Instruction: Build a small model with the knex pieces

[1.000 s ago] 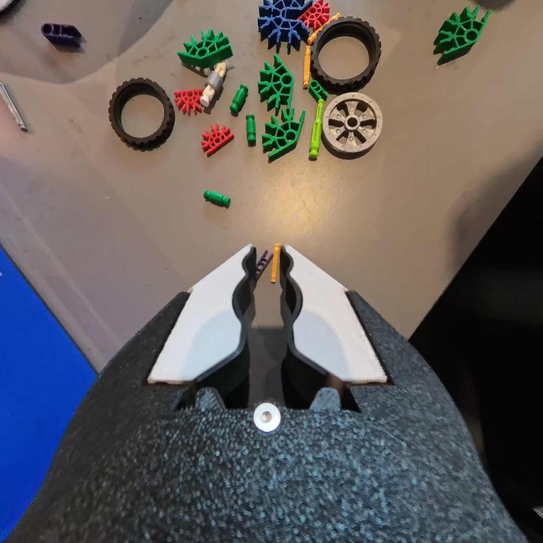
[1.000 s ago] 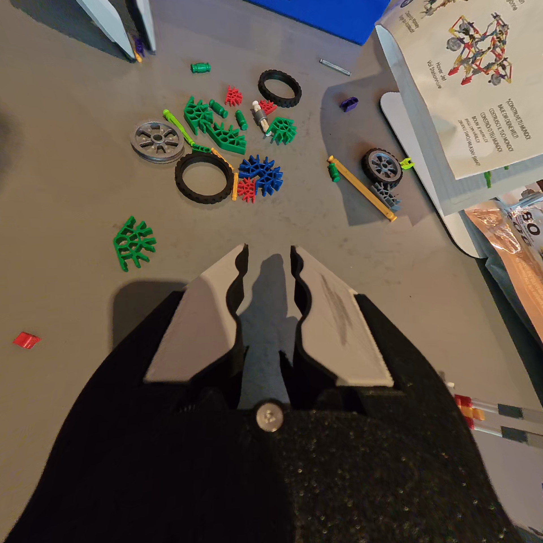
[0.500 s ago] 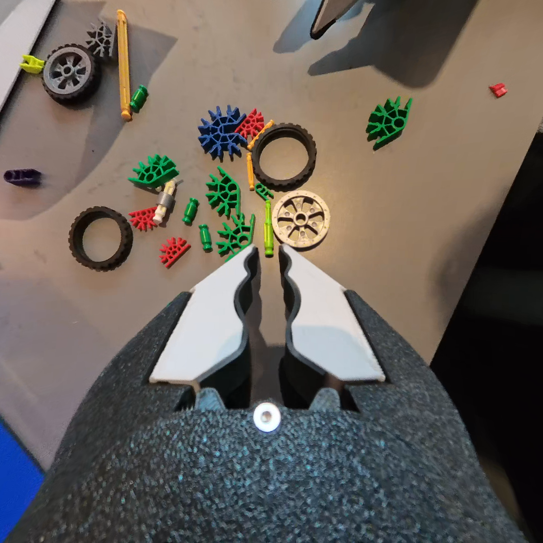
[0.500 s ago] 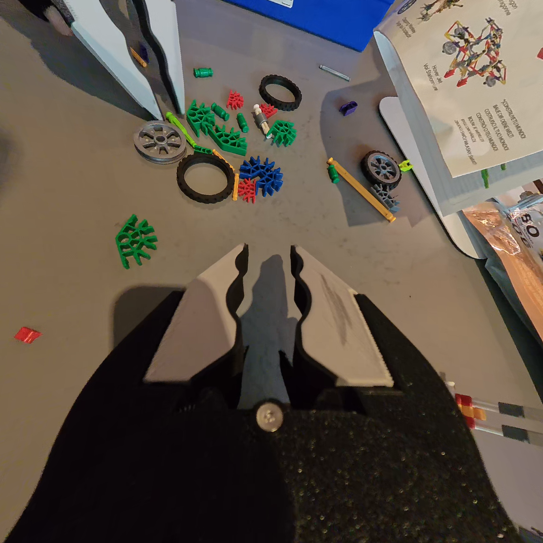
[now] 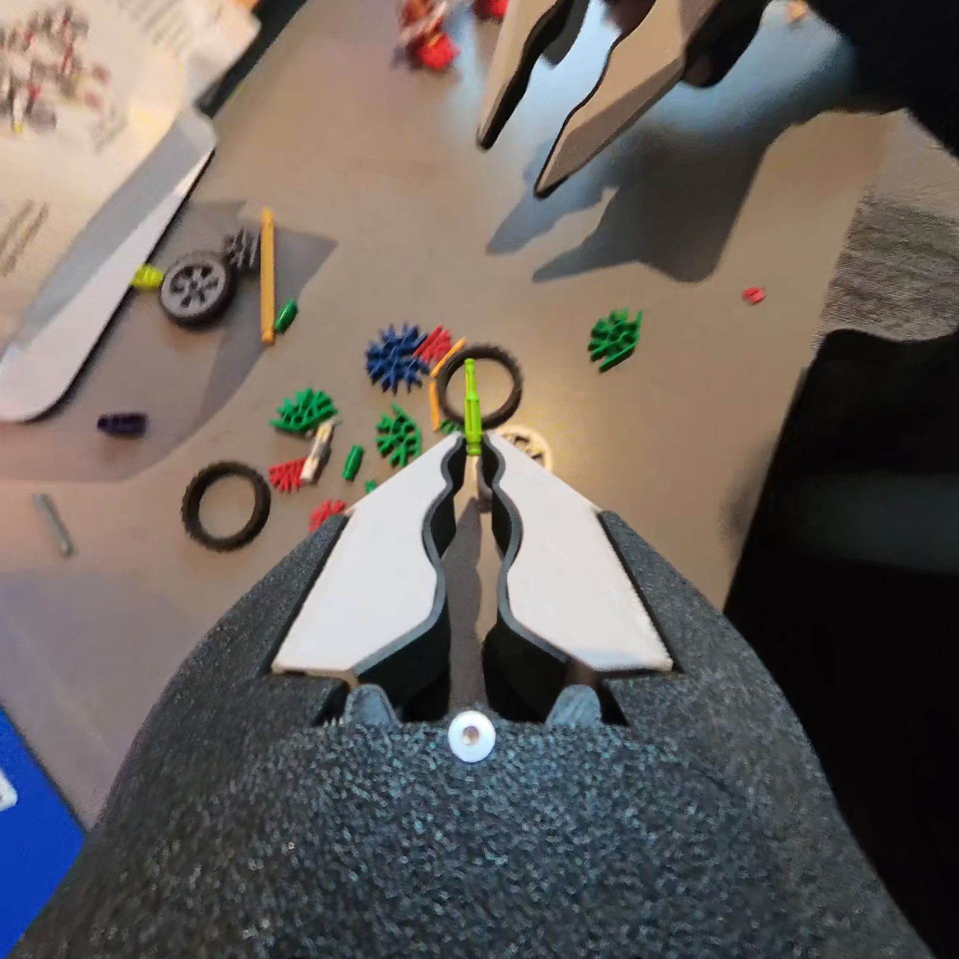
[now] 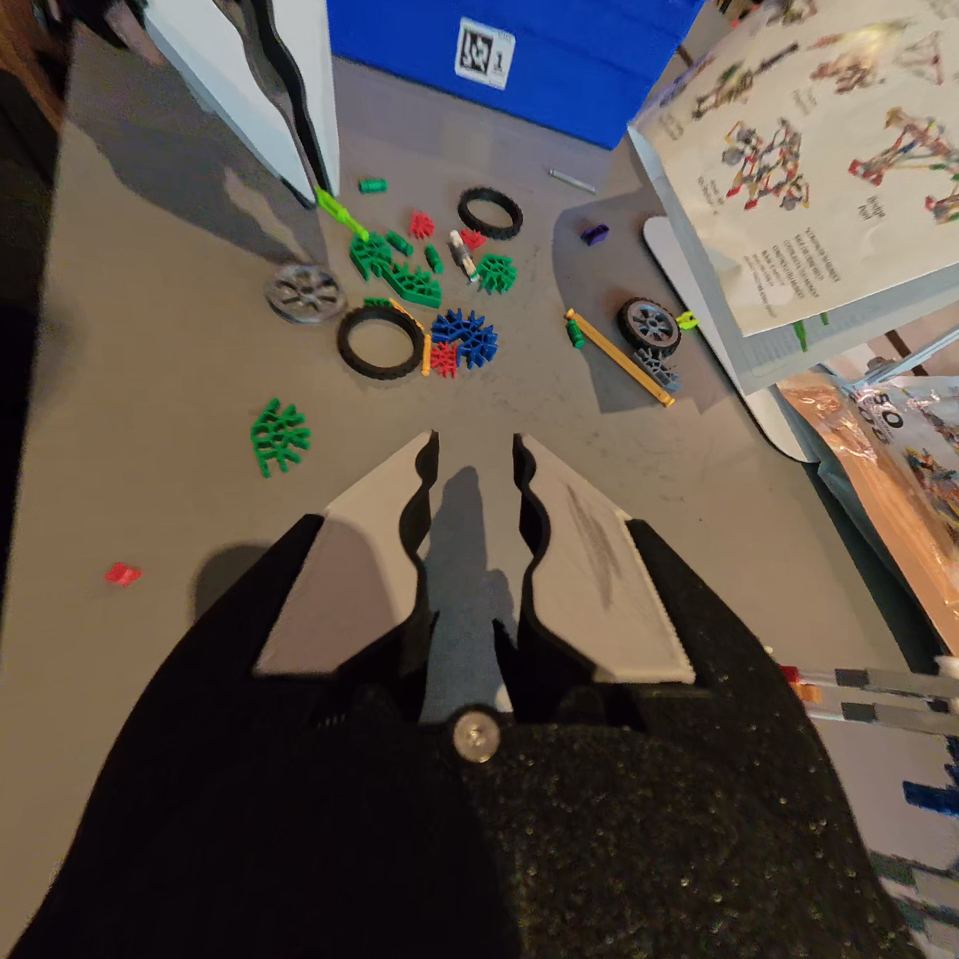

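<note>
My left gripper [image 5: 472, 441] is shut on a lime green rod [image 5: 471, 410] and holds it by one end, lifted above the grey table, its free end pointing forward over a black tyre [image 5: 480, 384]. In the right wrist view the left gripper [image 6: 322, 194] is at the upper left with the lime rod [image 6: 340, 215] slanting down toward a green connector [image 6: 371, 254]. My right gripper [image 6: 475, 437] is open and empty above bare table, short of the pile. It also shows at the top of the left wrist view [image 5: 514, 166].
The pile holds a grey wheel hub [image 6: 305, 293], a blue connector [image 6: 464, 337], red and green connectors and a second tyre [image 6: 489, 213]. A lone green connector [image 6: 280, 433] lies left. A wheel [image 6: 649, 324] and yellow rod [image 6: 620, 358] lie right, by an instruction sheet [image 6: 804, 155]. A blue box [image 6: 519, 67] stands behind. My hands' fingertips stand some 12 cm from each other.
My left gripper moved from a spot near the table edge to the pile, shut on the lime green rod and lifted it. My right gripper stayed open and hardly moved.
</note>
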Demonstrator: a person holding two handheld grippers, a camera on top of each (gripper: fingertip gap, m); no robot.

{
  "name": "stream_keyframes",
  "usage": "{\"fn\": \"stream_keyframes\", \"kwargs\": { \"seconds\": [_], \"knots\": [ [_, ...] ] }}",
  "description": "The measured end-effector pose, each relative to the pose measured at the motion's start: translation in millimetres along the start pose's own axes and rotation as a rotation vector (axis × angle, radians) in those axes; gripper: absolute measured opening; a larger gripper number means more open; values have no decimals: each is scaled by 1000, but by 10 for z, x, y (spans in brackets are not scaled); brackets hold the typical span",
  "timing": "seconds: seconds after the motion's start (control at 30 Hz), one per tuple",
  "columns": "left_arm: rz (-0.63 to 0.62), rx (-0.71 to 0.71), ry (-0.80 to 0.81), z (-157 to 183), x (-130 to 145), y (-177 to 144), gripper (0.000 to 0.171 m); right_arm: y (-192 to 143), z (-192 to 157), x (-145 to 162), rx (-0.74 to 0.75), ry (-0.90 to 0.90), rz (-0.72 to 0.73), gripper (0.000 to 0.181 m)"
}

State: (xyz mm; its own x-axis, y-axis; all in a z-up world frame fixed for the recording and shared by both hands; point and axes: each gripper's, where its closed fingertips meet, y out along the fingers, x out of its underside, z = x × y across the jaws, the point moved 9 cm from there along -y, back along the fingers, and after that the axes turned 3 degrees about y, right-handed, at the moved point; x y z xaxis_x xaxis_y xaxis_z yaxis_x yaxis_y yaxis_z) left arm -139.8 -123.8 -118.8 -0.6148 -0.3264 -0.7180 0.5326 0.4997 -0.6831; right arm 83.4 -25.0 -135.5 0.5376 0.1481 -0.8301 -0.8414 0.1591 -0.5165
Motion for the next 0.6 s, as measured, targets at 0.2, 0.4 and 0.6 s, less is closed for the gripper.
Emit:
{"fn": "stream_keyframes", "kwargs": {
  "seconds": [0.2,0.4,0.6],
  "knots": [
    [13,107,169,359,-378,408,6,-196,-339,-140,-87,-44,89,28],
    [4,141,248,509,-513,603,5,-174,-508,-115,-109,-118,30,23],
    [-5,133,258,542,-530,655,5,-79,-543,-19,-132,-147,-42,6]
  ]
}}
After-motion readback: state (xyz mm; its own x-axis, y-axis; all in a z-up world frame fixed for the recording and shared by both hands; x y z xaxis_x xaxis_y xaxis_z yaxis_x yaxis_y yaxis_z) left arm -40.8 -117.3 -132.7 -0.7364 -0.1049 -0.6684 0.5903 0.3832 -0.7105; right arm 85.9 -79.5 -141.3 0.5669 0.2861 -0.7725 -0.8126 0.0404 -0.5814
